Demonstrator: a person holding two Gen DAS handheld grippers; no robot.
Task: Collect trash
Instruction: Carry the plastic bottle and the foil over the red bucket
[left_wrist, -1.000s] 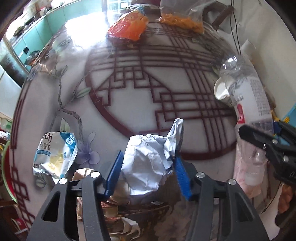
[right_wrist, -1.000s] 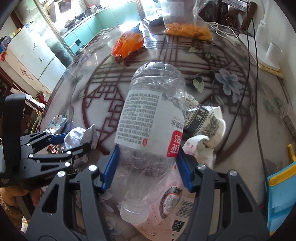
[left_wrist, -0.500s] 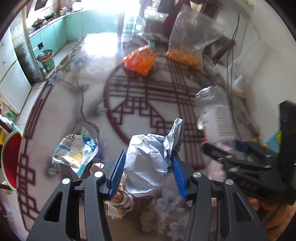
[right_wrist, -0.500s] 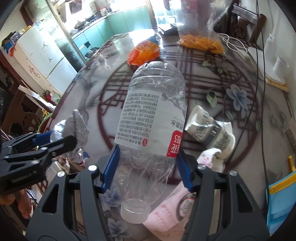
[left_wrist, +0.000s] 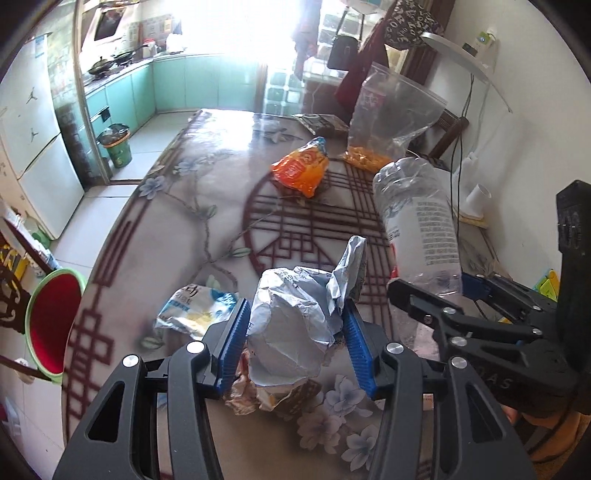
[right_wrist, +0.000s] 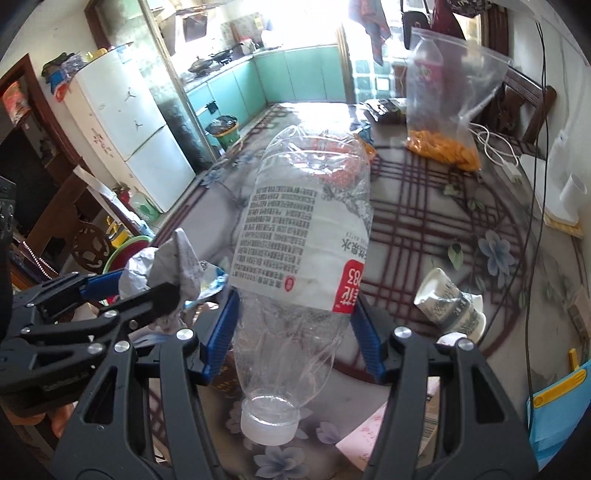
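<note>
My left gripper (left_wrist: 293, 334) is shut on a crumpled silver wrapper (left_wrist: 291, 325), lifted above the patterned table (left_wrist: 207, 206). To its right my right gripper (left_wrist: 432, 291) carries a clear plastic bottle (left_wrist: 417, 221). In the right wrist view that gripper (right_wrist: 293, 328) is shut on the bottle (right_wrist: 306, 240), cap toward the camera, and the left gripper (right_wrist: 129, 291) with the wrapper (right_wrist: 162, 266) shows at the left. On the table lie a blue-white packet (left_wrist: 195, 310), an orange snack bag (left_wrist: 301, 171), a tipped paper cup (right_wrist: 448, 304) and brown crumpled trash (left_wrist: 258, 391).
A clear bag of orange snacks (left_wrist: 384, 122) stands at the table's far side. A red basin with a green rim (left_wrist: 51, 317) sits off the table's left edge. Cables and a white appliance (right_wrist: 561, 199) are at the right, a pink packet (right_wrist: 369, 435) and a blue-yellow object (right_wrist: 557, 410) nearby.
Both grippers have risen from the table with the wrapper and the bottle, tilting up so more of the room shows. The table's trash now lies farther below.
</note>
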